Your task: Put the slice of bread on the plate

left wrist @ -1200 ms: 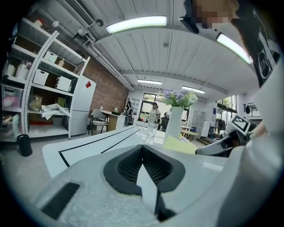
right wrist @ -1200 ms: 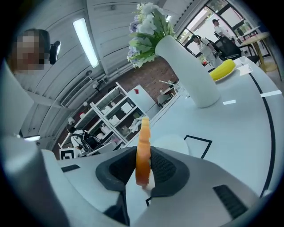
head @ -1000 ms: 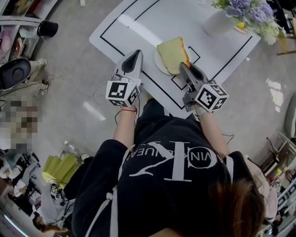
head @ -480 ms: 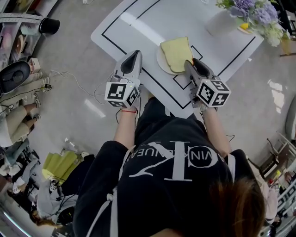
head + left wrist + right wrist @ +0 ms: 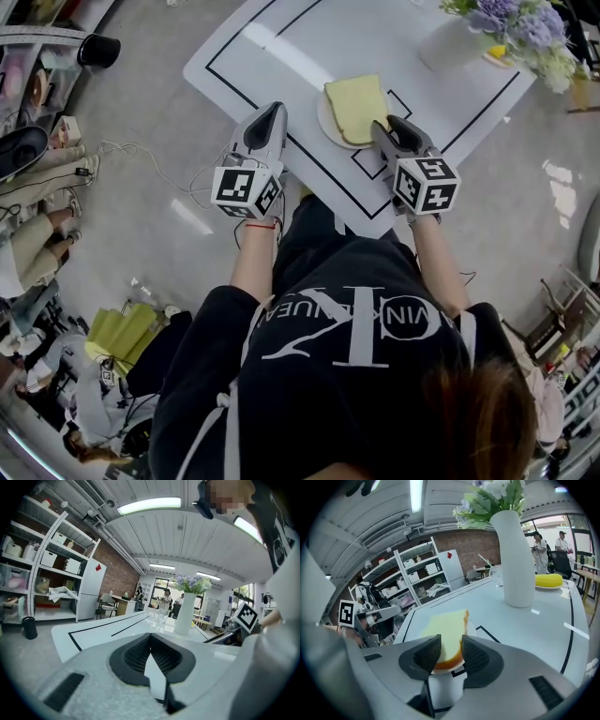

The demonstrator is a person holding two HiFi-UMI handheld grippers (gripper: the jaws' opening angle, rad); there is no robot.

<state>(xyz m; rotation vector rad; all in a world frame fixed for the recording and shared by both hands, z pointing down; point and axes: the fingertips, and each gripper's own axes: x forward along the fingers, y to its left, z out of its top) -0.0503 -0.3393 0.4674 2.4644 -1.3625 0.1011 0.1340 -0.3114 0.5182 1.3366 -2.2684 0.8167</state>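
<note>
Right gripper (image 5: 451,649): jaws have just been opening and now stand released and spread. The slice of bread (image 5: 446,632) lies just ahead of the tips. Its near crust edge shows in the gap, and the pads are not pressing it.

A second ago the slice stood tilted in that grip above the plate (image 5: 324,124); now it lies flat on it. I read the placing as done, with only the back-off left.

Left gripper (image 5: 151,641): jaws clenched on nothing. The bread is well off to its right, and the white table (image 5: 281,47) is ahead.
</note>
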